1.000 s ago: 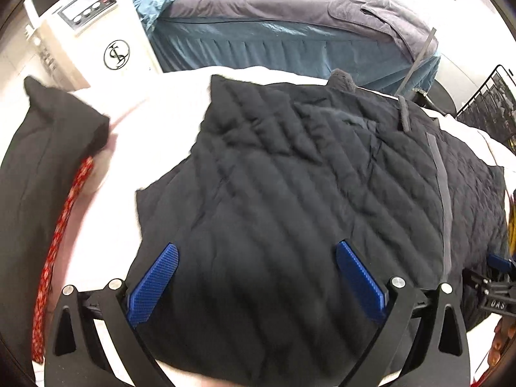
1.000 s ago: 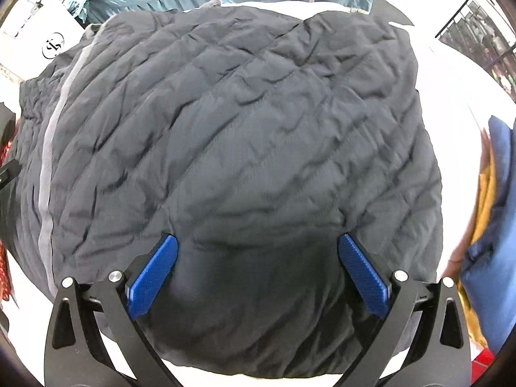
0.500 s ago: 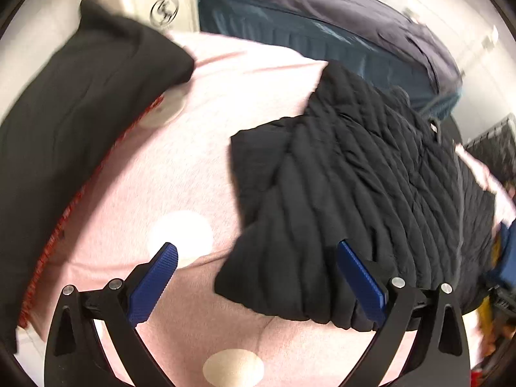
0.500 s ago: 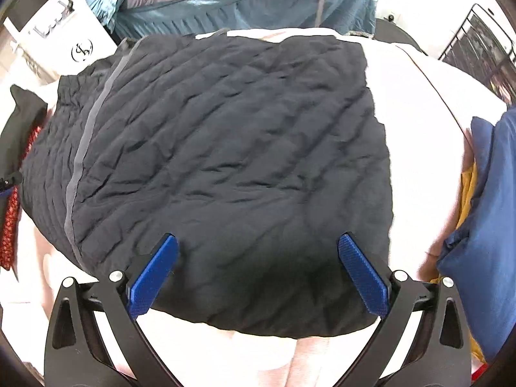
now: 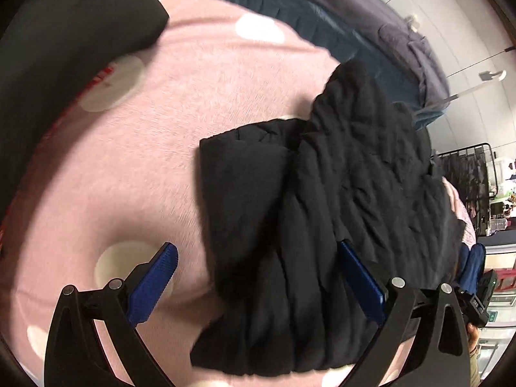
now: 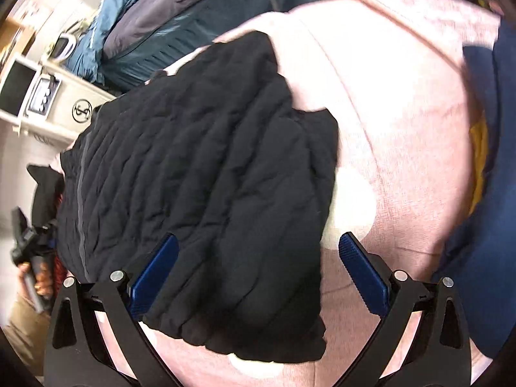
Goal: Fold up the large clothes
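Note:
A black quilted jacket (image 5: pixel 338 200) lies folded on a pink blanket with white dots (image 5: pixel 129 148). In the left wrist view its left edge and a folded sleeve lie between my fingers. My left gripper (image 5: pixel 256 254) is open above that edge, holding nothing. In the right wrist view the jacket (image 6: pixel 206 187) fills the left and middle, with a grey strip along its left side. My right gripper (image 6: pixel 258 248) is open above the jacket's right edge, holding nothing. The pink blanket (image 6: pixel 403 135) shows to the right.
A dark folded garment (image 5: pixel 64 42) lies at the left on the blanket. A navy and yellow clothes pile (image 6: pixel 483 177) lies at the right. A blue-grey bed (image 5: pixel 354 32) stands behind. A white appliance (image 6: pixel 48 103) and a black wire rack (image 5: pixel 467 167) stand beyond.
Both grippers have pulled back and swung outward: the left view now looks at the jacket's left edge, the right view at its right edge. The jacket lies as before. Both stay open.

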Demonstrator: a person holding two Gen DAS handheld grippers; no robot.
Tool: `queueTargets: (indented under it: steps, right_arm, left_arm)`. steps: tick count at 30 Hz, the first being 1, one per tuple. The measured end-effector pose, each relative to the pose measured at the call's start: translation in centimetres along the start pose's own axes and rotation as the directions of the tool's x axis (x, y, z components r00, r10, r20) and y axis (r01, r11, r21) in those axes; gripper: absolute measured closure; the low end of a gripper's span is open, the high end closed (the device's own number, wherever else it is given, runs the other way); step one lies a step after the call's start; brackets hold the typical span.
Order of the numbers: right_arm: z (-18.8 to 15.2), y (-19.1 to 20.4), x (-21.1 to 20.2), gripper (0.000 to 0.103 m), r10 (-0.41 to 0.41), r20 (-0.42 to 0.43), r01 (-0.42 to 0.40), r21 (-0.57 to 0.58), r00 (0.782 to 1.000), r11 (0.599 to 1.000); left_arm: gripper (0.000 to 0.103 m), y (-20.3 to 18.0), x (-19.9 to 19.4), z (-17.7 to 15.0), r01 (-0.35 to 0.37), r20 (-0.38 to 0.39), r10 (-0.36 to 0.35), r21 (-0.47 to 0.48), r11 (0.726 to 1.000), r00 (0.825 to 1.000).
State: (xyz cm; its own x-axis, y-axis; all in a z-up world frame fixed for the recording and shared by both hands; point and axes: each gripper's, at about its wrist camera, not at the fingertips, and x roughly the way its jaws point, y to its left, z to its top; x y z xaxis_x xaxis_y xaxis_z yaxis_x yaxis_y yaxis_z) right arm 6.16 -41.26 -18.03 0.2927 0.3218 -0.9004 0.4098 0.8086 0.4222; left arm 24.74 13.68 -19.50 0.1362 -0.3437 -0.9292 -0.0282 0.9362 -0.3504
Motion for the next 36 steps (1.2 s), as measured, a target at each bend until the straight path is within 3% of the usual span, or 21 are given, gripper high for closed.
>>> queueTargets:
  steps: [8,15,19,21,26,28,32,36]
  right_arm:
    - [-0.1,-3.2,3.3,0.005,0.167,-0.092,-0.159,0.082,0.982,0.984]
    - [1.3,-4.2,4.8,0.005,0.289,-0.026,-0.28,0.171,0.957,0.945]
    - [1.3,-4.3,4.9,0.005,0.287,-0.007,-0.28,0.204,0.958,0.938]
    - [1.1,-3.6,4.7,0.015,0.247,-0.004,-0.243,0.183,0.969,0.953]
    - [0.8,-2.6,3.6,0.058,0.247,0.02,-0.246,0.201,0.969,0.948]
    - [0.6,-1.6,2.9,0.068,0.243,0.036,-0.245,0.204,0.969,0.948]
    - [-0.7,0.0,0.4,0.079,0.231,0.074,-0.24,0.181,0.97,0.954]
    - [-2.8,1.3,-2.9,0.082,0.306,0.116,-0.322,0.162,0.945,0.933]
  left_arm:
    - [0.005,1.9,3.6,2.1,0.141,-0.085,-0.145,-0.052,0.989,0.986]
    - [0.007,0.0,4.4,3.4,0.13,-0.1,-0.13,-0.006,0.992,0.986]
    - [0.008,-1.9,4.8,4.0,0.092,-0.088,-0.09,0.022,0.995,0.992]
    - [0.015,-2.6,4.9,3.9,0.064,-0.074,-0.061,0.041,0.997,0.995]
    - [0.052,-4.3,2.8,2.9,0.033,-0.03,-0.03,0.078,0.996,0.999]
    - [0.067,-5.3,1.6,2.5,0.017,-0.01,-0.016,0.103,0.995,1.0]
    - [0.076,-7.6,-2.3,0.8,0.046,0.076,-0.056,0.127,0.991,0.996]
    - [0.078,-9.6,-7.1,-2.1,0.134,0.134,-0.156,0.159,0.978,0.979]
